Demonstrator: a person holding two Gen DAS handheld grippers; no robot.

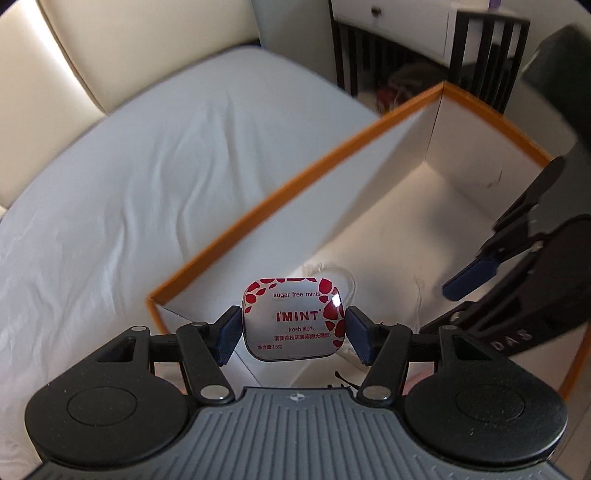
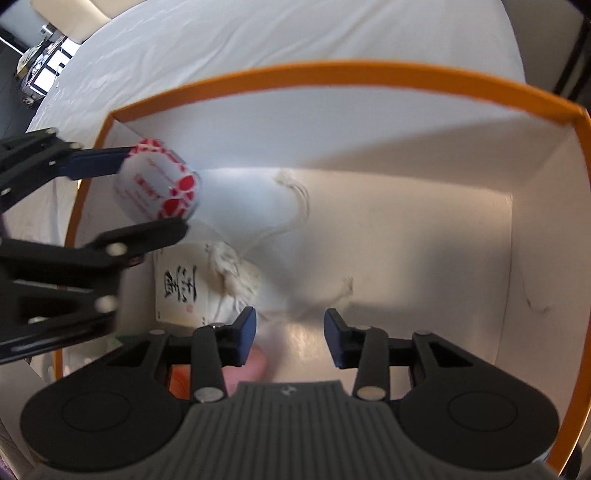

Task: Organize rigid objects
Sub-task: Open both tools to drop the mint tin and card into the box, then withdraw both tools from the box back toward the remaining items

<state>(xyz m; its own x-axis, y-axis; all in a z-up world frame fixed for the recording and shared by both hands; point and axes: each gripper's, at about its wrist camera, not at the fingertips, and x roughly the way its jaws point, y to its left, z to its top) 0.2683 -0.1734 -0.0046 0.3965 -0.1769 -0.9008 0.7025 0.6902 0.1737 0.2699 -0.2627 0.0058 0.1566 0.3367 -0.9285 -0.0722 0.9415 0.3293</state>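
My left gripper is shut on a small mint tin, white with red blotches, with its blue pads pressing the tin's two sides. It hangs just inside the near corner of a white box with an orange rim. In the right wrist view the tin and left gripper sit at the box's left wall. My right gripper is open over the box floor with nothing between its pads. One of its fingers shows at the right in the left wrist view.
Inside the box lie a white card with black calligraphy, a tangle of white string, and pink and orange things half hidden under my right gripper. The box stands on a white sheet. A cream headboard and a dark slatted cabinet lie beyond.
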